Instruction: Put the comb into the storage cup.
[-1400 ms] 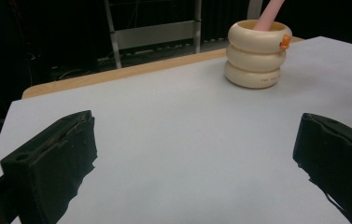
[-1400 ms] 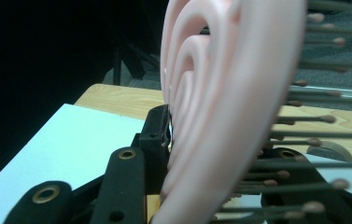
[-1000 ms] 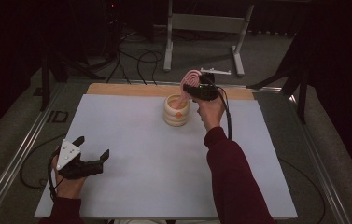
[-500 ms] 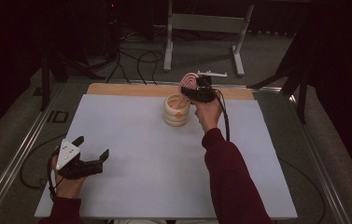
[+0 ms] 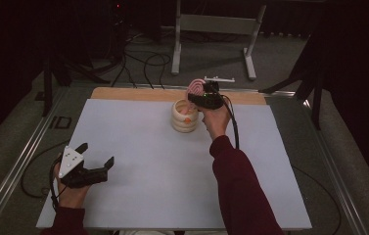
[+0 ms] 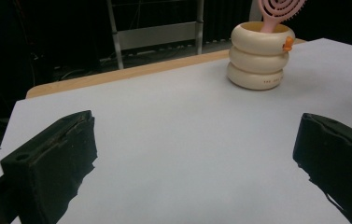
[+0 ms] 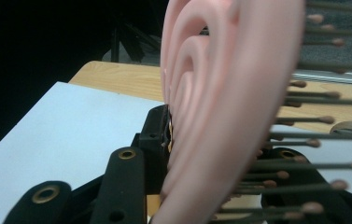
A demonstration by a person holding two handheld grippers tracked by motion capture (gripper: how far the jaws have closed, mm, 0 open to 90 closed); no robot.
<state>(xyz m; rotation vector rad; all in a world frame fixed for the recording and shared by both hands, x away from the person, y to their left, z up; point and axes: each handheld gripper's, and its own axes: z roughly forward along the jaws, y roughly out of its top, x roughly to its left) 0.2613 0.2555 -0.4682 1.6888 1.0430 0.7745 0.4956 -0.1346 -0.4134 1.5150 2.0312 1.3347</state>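
Hairbrush (image 5: 196,88), pink with a spiral openwork head, stands handle-down in the cream ringed holder (image 5: 184,116) at upper centre of the high view, the right gripper (image 5: 202,99) clamped on it just above the holder's rim. At lower left, the left gripper (image 5: 97,158) rests on the white table (image 5: 138,166), its jaws wide apart with nothing between them.

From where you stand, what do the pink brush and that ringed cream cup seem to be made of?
The pink brush looks like moulded plastic: smooth, softly shiny spiral ribs with thin, ball-tipped bristles. The cream cup could be glazed ceramic or plastic; its rounded stacked rings carry a faint sheen, so the look leaves it open.
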